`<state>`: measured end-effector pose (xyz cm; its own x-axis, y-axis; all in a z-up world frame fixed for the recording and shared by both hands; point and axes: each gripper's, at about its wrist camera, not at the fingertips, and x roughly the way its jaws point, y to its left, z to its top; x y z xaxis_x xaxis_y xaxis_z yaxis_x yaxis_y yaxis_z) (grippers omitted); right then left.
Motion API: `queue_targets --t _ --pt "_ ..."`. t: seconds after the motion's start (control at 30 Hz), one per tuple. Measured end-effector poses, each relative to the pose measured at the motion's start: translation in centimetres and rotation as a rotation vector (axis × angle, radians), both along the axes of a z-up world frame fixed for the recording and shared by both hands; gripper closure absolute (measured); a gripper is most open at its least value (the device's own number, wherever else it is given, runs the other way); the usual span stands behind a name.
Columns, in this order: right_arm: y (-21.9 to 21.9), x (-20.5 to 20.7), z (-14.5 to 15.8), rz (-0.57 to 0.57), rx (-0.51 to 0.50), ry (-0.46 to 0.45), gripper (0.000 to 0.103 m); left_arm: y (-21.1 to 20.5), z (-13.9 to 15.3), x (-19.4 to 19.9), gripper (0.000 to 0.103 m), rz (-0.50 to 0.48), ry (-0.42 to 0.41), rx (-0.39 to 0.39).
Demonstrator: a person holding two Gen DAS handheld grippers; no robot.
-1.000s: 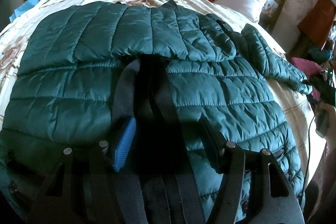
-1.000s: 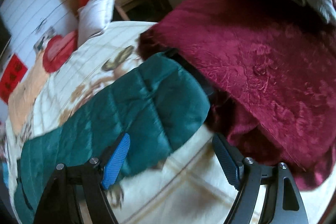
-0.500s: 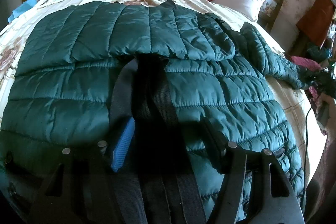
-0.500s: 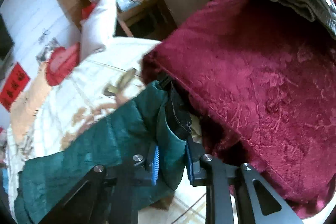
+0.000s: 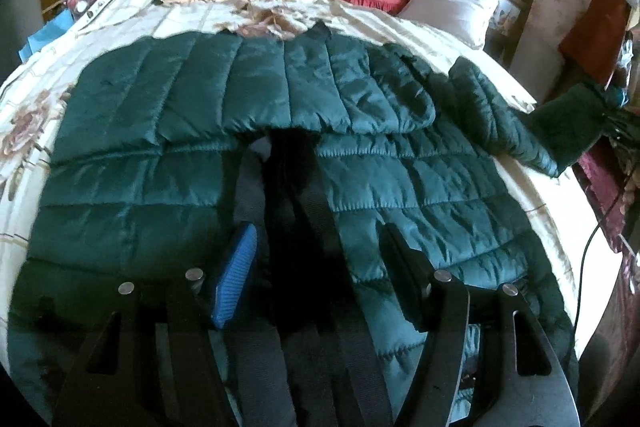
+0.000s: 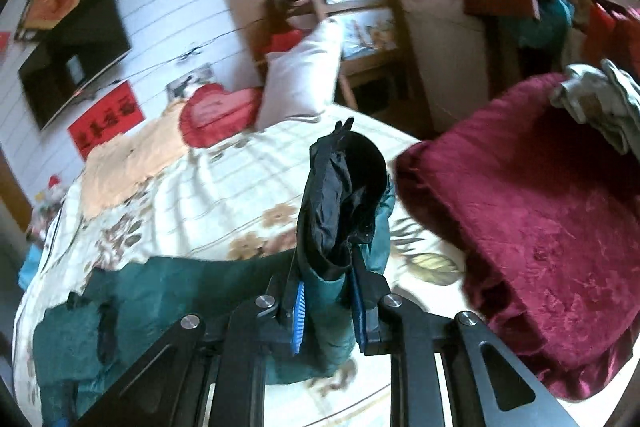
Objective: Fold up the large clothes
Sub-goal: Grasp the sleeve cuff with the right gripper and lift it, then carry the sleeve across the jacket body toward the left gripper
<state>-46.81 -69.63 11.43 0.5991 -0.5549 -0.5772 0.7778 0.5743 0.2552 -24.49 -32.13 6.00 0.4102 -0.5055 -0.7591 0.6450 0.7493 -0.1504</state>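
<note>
Item: green quilted jacket [image 5: 192,187], spread across the bed [image 5: 448,39], its bulk filling the middle and foot, its front open on a dark lining [image 5: 304,247]. One sleeve already lies folded over the chest.

Item: second sleeve [image 5: 500,123], reaching toward the bed's right edge. Its cuff [image 6: 340,195] is raised clear of the floral bedspread [image 6: 224,187], black lining showing at the open end, just beside a maroon blanket [image 6: 540,207] heaped at that edge.

Right gripper [image 6: 326,311]: clenched on the sleeve just below the cuff, green fabric pinched between its pads.

Left gripper [image 5: 316,267]: jaws apart, grasping nothing, poised over the open front near the foot edge; whether its fingertips touch the fabric cannot be told.

Step in hand, as judged: folding the second sleeve inward.

Next move calls for: carrying the held cuff across from the right edge over the chest, laying it flat beside or upon the first sleeve, then releasing. The left gripper may need to steady the body against dragging.
</note>
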Motion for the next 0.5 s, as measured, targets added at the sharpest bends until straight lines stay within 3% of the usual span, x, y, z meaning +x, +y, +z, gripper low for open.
queue_targets --t 0.5 --pt "6.2 5.4 1.7 0.191 -0.004 -0.006 0.085 3.8 2.5 -0.1 0.039 0.041 -0.030 -0.042"
